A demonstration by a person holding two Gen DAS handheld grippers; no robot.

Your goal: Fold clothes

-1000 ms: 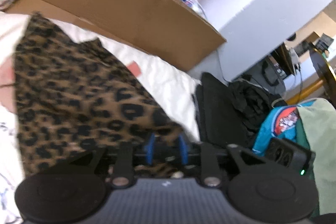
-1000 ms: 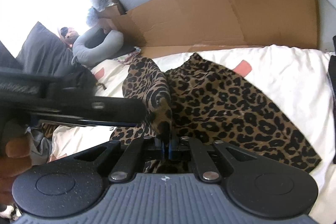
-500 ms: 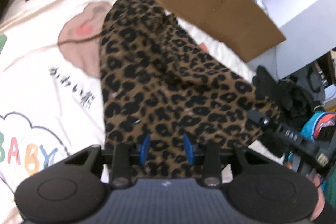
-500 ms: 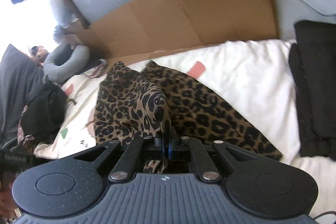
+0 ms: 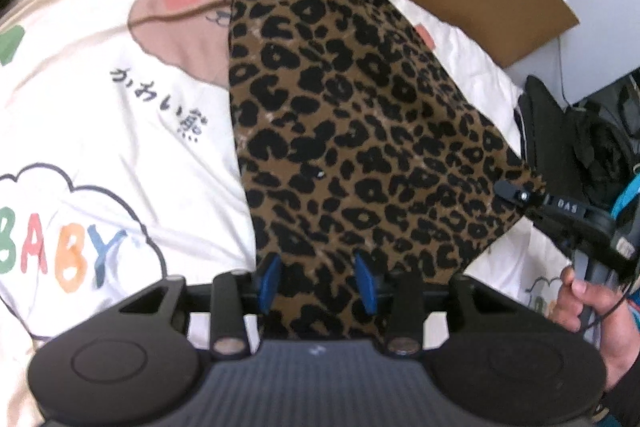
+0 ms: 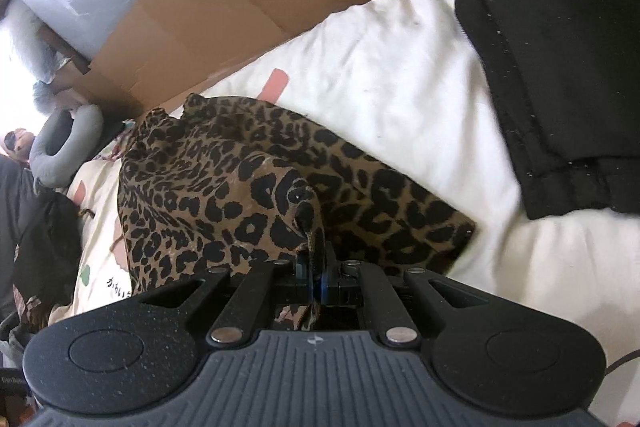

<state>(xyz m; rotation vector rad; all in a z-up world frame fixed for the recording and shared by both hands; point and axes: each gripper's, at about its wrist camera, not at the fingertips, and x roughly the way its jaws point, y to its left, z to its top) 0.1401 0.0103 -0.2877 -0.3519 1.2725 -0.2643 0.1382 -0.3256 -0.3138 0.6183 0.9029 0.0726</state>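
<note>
Right gripper (image 6: 316,277) pinches the leopard garment (image 5: 352,131), hiding its fingertips; left gripper (image 5: 318,283) gapes over it.

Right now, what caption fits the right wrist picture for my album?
Right gripper pinches leopard cloth above a white blanket.

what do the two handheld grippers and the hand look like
Both the left gripper and right gripper are matte black with blue pads on the jaws, silver pivot screws, a ribbed grey centre panel and round discs either side. The right one carries white "DAS" lettering. A thin black cable crosses the hand, above a dark sleeve.
</note>
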